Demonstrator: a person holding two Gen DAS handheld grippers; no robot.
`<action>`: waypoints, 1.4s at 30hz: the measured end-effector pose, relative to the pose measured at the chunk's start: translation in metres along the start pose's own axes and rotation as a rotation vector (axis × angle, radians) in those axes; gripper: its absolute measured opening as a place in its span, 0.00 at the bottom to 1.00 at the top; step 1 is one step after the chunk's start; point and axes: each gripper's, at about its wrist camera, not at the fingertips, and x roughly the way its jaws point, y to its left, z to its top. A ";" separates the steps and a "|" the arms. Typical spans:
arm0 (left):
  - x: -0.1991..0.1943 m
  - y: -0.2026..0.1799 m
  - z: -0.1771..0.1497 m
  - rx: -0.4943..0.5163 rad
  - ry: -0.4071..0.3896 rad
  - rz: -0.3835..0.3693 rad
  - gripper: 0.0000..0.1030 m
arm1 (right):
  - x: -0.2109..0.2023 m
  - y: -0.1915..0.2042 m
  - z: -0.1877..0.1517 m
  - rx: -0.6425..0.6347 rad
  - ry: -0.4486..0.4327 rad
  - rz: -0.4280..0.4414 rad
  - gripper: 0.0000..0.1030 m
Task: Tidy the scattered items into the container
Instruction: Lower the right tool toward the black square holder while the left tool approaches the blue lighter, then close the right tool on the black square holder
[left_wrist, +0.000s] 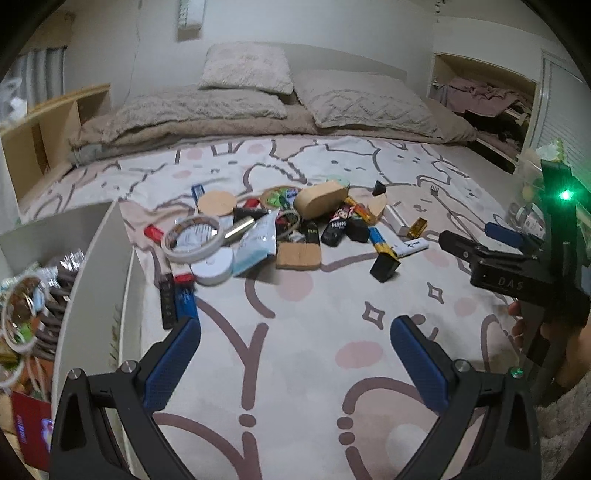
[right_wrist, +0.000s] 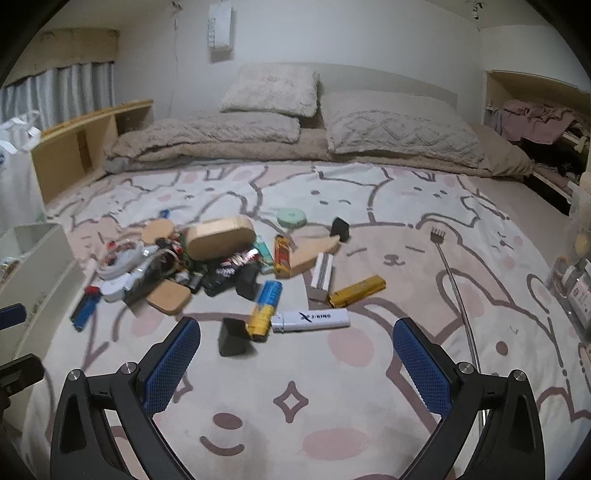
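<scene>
Both the left gripper (left_wrist: 295, 334) and right gripper (right_wrist: 296, 336) hover spread apart and empty over the rabbit-print bedspread (right_wrist: 369, 406). The scattered pile lies ahead, the white open-topped container (left_wrist: 107, 266) at its left; best to start with the nearest loose small black box (right_wrist: 233, 336)

Left tool (left_wrist: 295, 339): two black plastic arms forking outward, each tipped with a blue cross-hatched rubber pad (left_wrist: 173, 363). Silver round screws sit at the arm joints, one behind each pad and one further out. A small green light glows on the outer screw boss of its right-side arm.

Right tool (right_wrist: 296, 341): same build, black forked arms, blue textured pads (right_wrist: 421, 363), silver screws at the joints. Seen side-on from the left camera (left_wrist: 491, 254), its black body carries embossed "DAS" lettering, a bright green LED above, blue pad at the tip.
</scene>
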 end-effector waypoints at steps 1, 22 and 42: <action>0.003 0.001 -0.001 -0.006 0.005 0.005 1.00 | 0.003 0.001 -0.002 0.010 0.000 -0.015 1.00; 0.062 0.044 -0.009 -0.136 0.089 0.077 1.00 | 0.072 0.038 -0.011 0.009 0.177 0.027 0.98; 0.101 0.053 -0.012 -0.050 0.166 0.209 0.77 | 0.076 0.038 -0.017 0.057 0.185 0.110 0.28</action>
